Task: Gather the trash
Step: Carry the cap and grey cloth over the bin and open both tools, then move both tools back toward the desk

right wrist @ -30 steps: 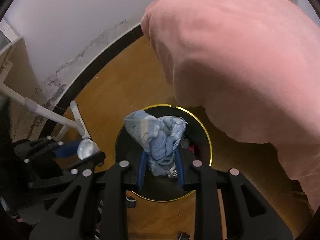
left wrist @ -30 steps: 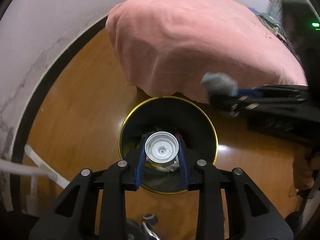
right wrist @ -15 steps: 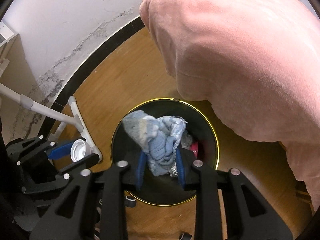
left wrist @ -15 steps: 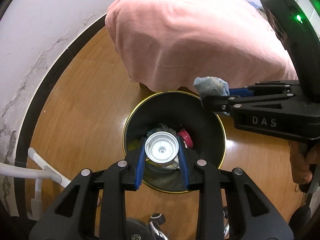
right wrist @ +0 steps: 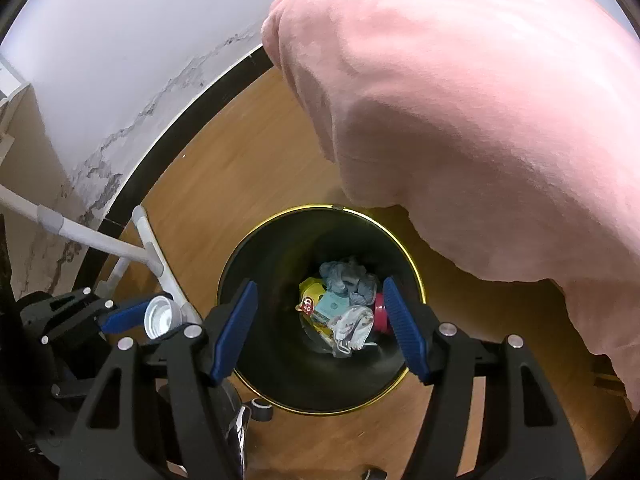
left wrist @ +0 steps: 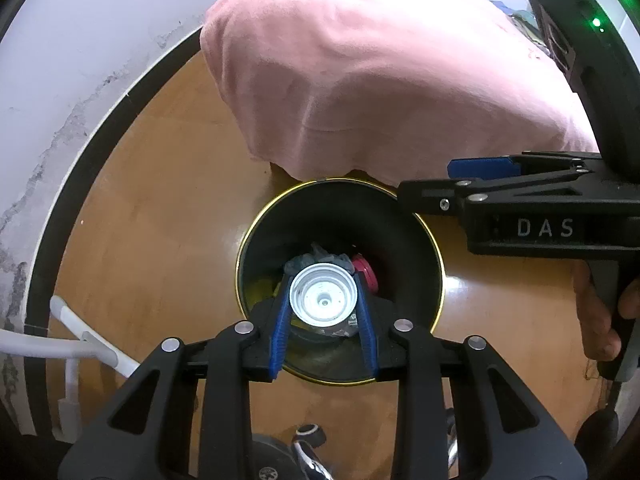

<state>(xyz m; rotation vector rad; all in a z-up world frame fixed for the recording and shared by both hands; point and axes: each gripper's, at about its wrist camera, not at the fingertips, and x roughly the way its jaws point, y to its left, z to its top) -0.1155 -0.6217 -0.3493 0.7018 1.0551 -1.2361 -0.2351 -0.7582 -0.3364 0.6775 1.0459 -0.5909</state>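
Both grippers were held over the black bin (right wrist: 320, 384), gold-rimmed, on the wood floor (left wrist: 152, 216) just beside the pink blanket (left wrist: 380, 80).

Right gripper (right wrist: 320, 328): fingers were spread wide & opening, nothing between them. The blue-grey cloth (right wrist: 348, 278) was seen lying at the bin bottom w/ a yellow wrapper (right wrist: 310, 286), a crumpled white mask (right wrist: 352, 328) & a red lid (right wrist: 380, 312). That drop was judged done.

Left gripper (left wrist: 323, 312): fingers were set narrow, the white bottle cap (left wrist: 323, 295) gripped between the blue pads (left wrist: 282, 316), above the bin mouth; a slight opening was under way, but the cap was not yet let go. Left to do, as judged: cap dropped in, then any other trash elsewhere, which couldn't be told from these views.

View differences: the bin contents were shown clearly only in the right wrist view; in the left wrist view they were largely hidden behind the cap. The hand (left wrist: 600, 320) on the right gripper's handle was shown only in the left view. The white pipe frame (right wrist: 152, 248) by the wall was seen better from the right, where the cap was also seen side-on.
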